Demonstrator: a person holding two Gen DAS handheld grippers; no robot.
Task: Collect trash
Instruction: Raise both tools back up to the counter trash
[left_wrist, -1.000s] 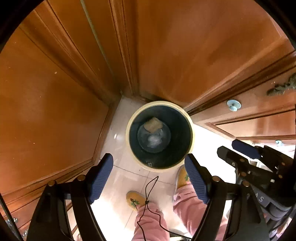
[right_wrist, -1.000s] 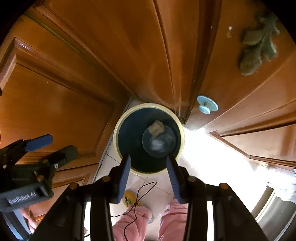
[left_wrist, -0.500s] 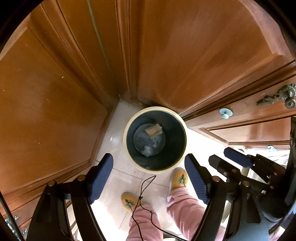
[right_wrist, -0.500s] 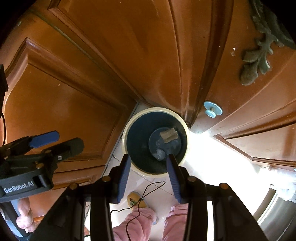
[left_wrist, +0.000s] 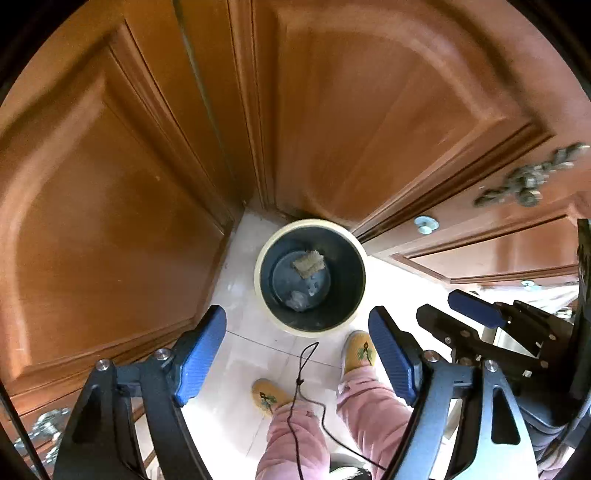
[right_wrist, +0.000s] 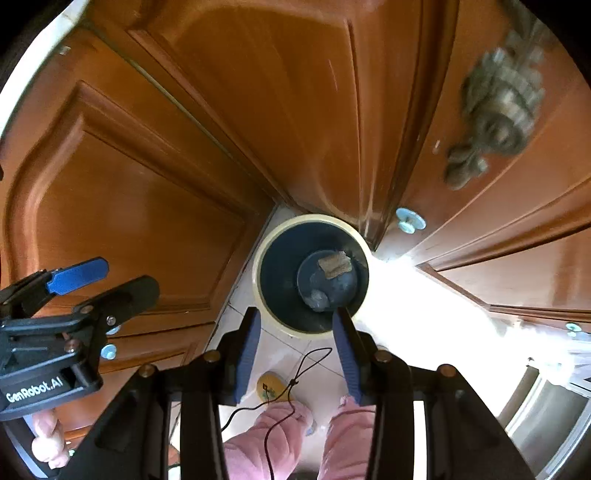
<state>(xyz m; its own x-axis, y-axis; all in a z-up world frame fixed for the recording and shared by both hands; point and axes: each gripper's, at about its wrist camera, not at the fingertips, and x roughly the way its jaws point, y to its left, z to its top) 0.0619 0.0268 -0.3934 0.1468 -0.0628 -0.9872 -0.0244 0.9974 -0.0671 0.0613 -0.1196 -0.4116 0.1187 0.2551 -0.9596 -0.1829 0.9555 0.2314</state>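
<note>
A round bin with a cream rim (left_wrist: 258, 258) and dark inside stands on the floor in a corner of wooden doors; it also shows in the right wrist view (right_wrist: 258, 258). At its bottom lie a tan rectangular scrap (left_wrist: 309, 263) (right_wrist: 334, 266) and a pale crumpled piece (left_wrist: 298, 299) (right_wrist: 318, 297). My left gripper (left_wrist: 297, 350) is open and empty, high above the bin. My right gripper (right_wrist: 297, 350) is open and empty too, also high above it, and shows at the right of the left wrist view (left_wrist: 461, 310).
Wooden panelled doors (left_wrist: 110, 221) close in the corner on the left and behind. A door stop (right_wrist: 410, 220) and an ornate metal handle (right_wrist: 498, 122) sit on the right door. The person's pink trousers (left_wrist: 295, 435) and yellow slippers (left_wrist: 358, 352) stand on the pale tiled floor.
Both grippers have risen away from the bin, which now looks smaller and farther below. Both stay open and empty.
</note>
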